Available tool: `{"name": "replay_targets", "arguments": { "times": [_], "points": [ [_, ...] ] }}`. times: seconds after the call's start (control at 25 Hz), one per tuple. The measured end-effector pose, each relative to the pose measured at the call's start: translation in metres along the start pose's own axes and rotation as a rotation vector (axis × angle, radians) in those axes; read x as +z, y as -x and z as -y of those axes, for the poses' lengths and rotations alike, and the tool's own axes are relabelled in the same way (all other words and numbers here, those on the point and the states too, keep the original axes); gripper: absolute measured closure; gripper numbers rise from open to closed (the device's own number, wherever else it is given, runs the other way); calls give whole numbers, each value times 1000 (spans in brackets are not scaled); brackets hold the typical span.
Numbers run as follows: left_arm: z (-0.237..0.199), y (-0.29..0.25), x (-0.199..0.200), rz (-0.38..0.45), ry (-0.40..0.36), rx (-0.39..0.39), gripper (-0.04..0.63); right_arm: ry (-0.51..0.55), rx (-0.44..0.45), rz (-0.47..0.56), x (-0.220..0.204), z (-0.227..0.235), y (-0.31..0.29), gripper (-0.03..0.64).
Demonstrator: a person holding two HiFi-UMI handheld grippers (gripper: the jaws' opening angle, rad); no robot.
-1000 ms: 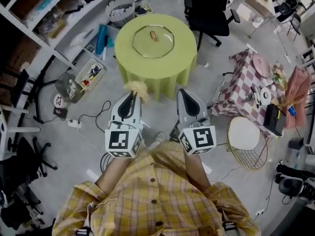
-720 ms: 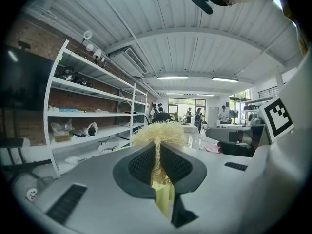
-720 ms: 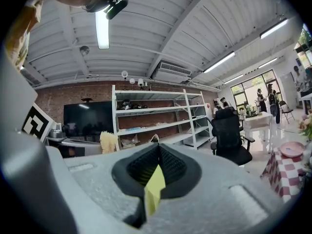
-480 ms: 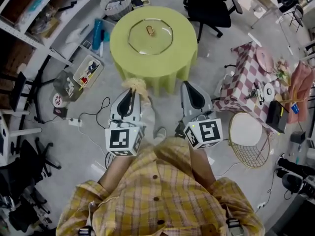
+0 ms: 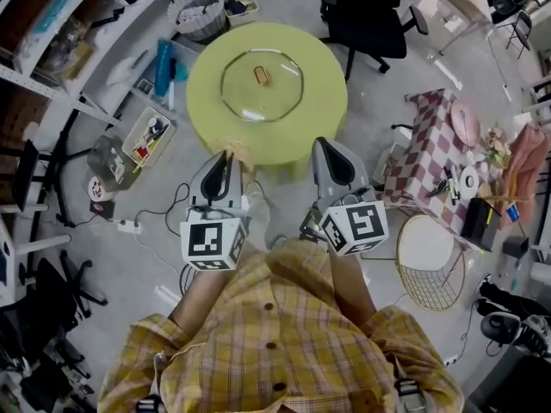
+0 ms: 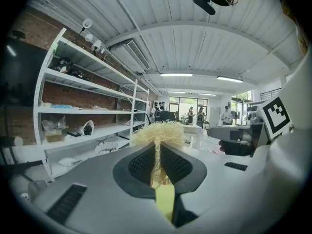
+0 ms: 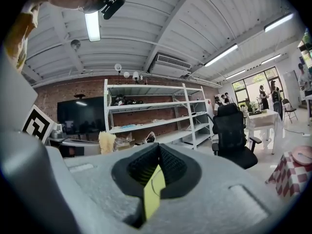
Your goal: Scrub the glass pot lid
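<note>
Clamping scrubber point(image 6: 159, 130): left tool point(image 6: 157, 152) | right tool point(image 7: 156, 152) pinched together | head view only: glass lid point(image 5: 261, 80) on table point(image 5: 320, 114)

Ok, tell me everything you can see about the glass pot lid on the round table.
The glass pot lid is a clear, roundish disc with a thin metallic rim and a small amber knob at its centre. It lies flat, knob up, near the middle of the round table, whose yellow-green cloth shows through the glass. Only the table touches it; the left gripper and right gripper are both held apart from it, at the table's near side. Any dirt is too small to tell.
</note>
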State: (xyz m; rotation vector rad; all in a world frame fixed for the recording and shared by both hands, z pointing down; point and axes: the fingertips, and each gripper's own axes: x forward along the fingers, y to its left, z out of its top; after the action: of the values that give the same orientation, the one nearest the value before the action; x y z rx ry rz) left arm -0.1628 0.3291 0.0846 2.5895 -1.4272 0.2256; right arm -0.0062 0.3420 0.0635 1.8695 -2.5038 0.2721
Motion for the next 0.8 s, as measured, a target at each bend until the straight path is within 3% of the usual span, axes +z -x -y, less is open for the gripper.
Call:
{"name": "replay_targets", "arguments": {
  "times": [0.4,0.8],
  "points": [
    [-61,-91,24,-17,21,-13,561,6,-16,-27,21,28,-103,620],
    [-103,-156,25,-60,36,-40,561,7,-20,-81,15,46,-180,620]
  ]
}}
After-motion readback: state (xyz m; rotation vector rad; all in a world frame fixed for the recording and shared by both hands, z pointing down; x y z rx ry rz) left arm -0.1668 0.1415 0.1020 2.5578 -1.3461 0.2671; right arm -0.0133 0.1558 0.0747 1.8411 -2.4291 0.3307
